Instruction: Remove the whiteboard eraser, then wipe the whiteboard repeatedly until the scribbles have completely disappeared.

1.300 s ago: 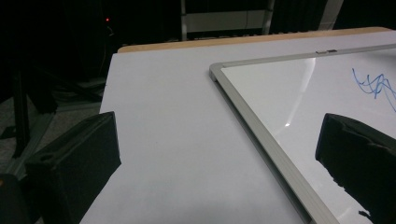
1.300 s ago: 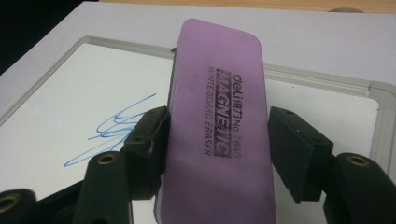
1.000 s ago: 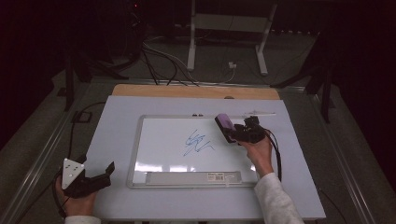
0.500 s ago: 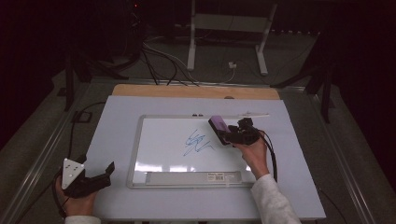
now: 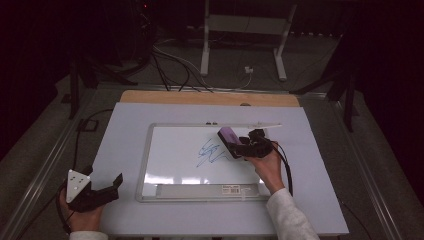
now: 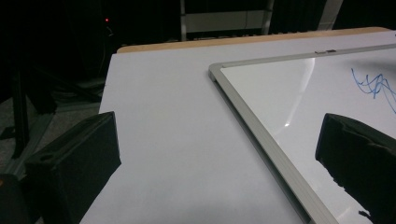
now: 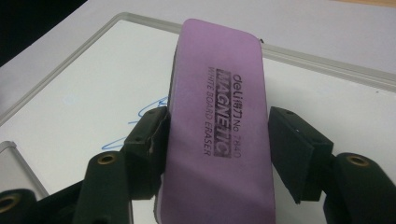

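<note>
Where the person's forearms enter at the near edge of the table (image 5: 310, 200), the left gripper (image 5: 102, 192) rests by the near-left corner of the white mat, jaws spread wide with nothing between them; in the left gripper view the jaws frame bare mat and the grey frame of the whiteboard (image 6: 261, 140).

Along the whiteboard's near edge lies a shallow grey tray strip (image 5: 200, 190) carrying a small printed sticker, too small to read; I cannot tell whether anything lies in it.

Farther in, the right gripper (image 5: 235, 147) clamps a purple eraser (image 5: 229, 136) across its width, jaws partly closed, both pads against its long sides. In the right gripper view the eraser (image 7: 219, 126) lies lengthwise between the jaws, its far end reaching well past the fingertips, over the board. Printed on its top face: "deli", "MAGNETIC", "WHITE BOARD ERASER", "No. 7840".

A blue scribble (image 5: 210, 152) sits mid-board, just to the left of the eraser in the high view.

Beyond the board, a thin white strip (image 5: 260, 125) lies along the far frame edge.
</note>
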Demonstrator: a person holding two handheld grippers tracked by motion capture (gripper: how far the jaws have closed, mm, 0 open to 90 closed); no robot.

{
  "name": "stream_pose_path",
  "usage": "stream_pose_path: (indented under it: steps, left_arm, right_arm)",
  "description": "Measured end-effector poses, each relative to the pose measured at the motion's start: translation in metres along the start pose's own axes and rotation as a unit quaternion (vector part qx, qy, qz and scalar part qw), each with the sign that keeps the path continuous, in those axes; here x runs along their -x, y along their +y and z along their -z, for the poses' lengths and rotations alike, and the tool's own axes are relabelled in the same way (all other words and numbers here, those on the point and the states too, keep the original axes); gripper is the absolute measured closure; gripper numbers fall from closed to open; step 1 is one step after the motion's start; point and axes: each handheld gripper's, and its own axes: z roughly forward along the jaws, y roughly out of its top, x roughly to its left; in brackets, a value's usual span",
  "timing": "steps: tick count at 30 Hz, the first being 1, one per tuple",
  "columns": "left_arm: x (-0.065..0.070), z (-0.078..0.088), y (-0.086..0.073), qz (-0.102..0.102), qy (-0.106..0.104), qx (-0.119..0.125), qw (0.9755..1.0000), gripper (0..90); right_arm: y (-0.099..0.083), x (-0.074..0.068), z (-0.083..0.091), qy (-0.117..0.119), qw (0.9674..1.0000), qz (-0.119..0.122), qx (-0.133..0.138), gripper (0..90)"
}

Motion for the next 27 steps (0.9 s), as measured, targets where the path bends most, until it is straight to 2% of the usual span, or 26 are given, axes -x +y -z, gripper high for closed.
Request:
stream_pose_path:
  steps: [14,21,27]
  left_arm:
    - [-0.001,-0.001,-0.001,0.001,0.001,-0.001,1.0,0.6]
    - [0.0,0.0,0.0,0.0,-0.001,-0.001,1.0,0.7]
    - [-0.001,-0.001,-0.001,0.0,0.0,-0.003,1.0,0.6]
  right_arm:
    - [-0.005,-0.01,-0.012,-0.003,0.9996,0.02,-0.022,40.3]
    - [-0.009,-0.016,-0.019,-0.019,0.9984,0.033,-0.042,40.3]
    - [-0.014,-0.021,-0.022,-0.033,0.996,0.059,-0.059,40.2]
